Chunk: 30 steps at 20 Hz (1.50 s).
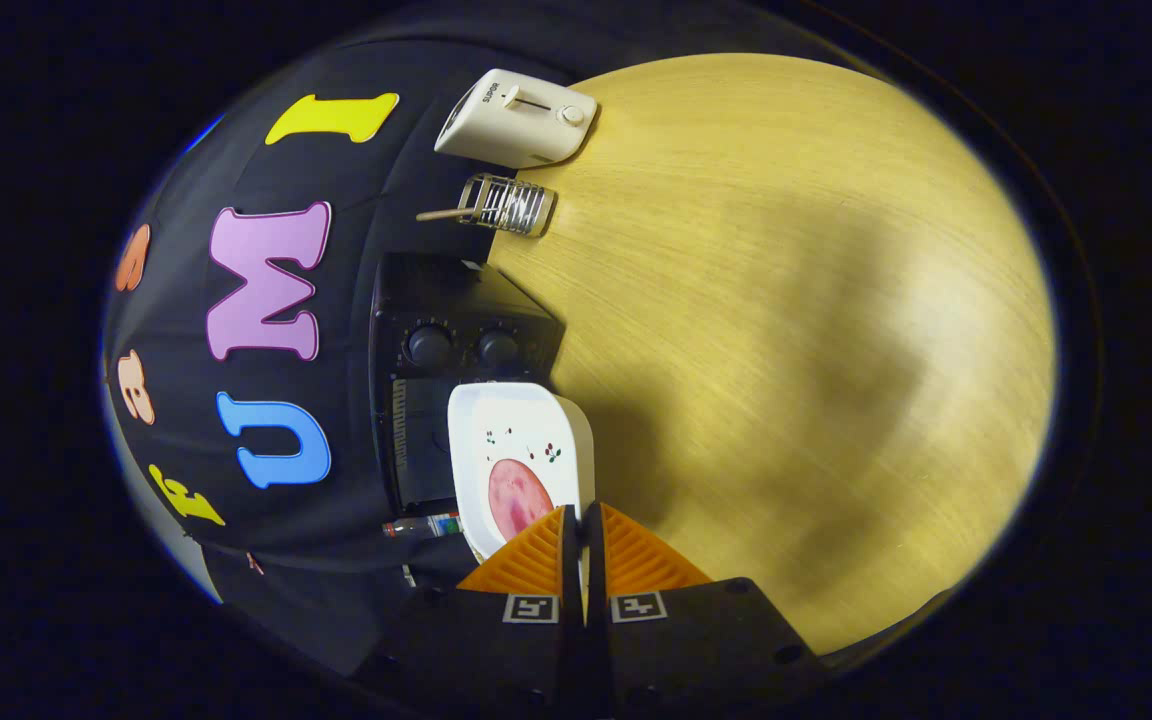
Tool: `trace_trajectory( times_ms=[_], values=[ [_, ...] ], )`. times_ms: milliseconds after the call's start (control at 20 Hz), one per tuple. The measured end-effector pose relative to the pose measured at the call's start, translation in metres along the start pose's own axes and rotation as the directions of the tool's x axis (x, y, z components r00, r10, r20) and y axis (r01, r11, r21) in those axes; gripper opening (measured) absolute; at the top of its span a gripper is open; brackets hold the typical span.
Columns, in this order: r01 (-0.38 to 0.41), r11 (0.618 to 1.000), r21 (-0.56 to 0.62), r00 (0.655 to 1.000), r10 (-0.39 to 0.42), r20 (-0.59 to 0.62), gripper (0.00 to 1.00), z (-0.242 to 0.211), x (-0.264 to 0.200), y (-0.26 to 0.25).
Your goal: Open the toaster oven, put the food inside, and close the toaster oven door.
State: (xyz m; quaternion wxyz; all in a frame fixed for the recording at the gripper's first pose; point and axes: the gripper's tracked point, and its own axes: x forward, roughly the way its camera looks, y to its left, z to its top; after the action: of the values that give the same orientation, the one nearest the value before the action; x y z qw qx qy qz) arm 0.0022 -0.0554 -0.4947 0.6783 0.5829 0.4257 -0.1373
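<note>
The white plate [521,440] with a ham slice [518,497] is pinched by its rim in the nearly closed tongs [583,520], extending toward 11 o'clock before the black toaster oven [456,340].

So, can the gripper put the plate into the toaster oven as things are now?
Probably yes: the gripper is shut on the white plate with the food, right before the toaster oven. Whether its door is open, I cannot tell.

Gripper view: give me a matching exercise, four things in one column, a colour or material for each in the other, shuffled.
Things:
1. toaster oven
2. plate clamped by the hand-held gripper
3. toaster
4. rack

Descriptions:
A. cream, with a slider
B. black, two knobs
C. shiny metal wire
D. white, carrying pink food

Pairs: 1-B, 2-D, 3-A, 4-C
</note>
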Motion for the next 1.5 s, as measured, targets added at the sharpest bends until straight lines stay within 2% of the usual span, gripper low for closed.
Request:
trace_trajectory(
  times_ms=[250,450,600,850,1250,1450,1500],
  values=[
    [-0.003,0.998,0.062,1.0,0.003,0.009,0.05,-0.053,0.065,0.037],
    [-0.005,0.99,0.139,0.999,-0.002,0.05,0.05,-0.068,0.1,0.065],
    [-0.021,0.973,0.231,0.992,-0.009,0.128,0.05,-0.061,0.12,0.084],
    [-0.011,0.934,0.356,0.976,-0.066,0.206,0.05,-0.046,0.153,0.098],
    [-0.009,0.89,0.456,0.961,-0.118,0.25,0.05,-0.034,0.193,0.127],
    [0.019,0.898,0.439,0.961,-0.137,0.239,0.05,-0.042,0.201,0.132],
    [0.022,0.895,0.445,0.964,-0.138,0.229,0.09,-0.038,0.203,0.129]
  ],
)
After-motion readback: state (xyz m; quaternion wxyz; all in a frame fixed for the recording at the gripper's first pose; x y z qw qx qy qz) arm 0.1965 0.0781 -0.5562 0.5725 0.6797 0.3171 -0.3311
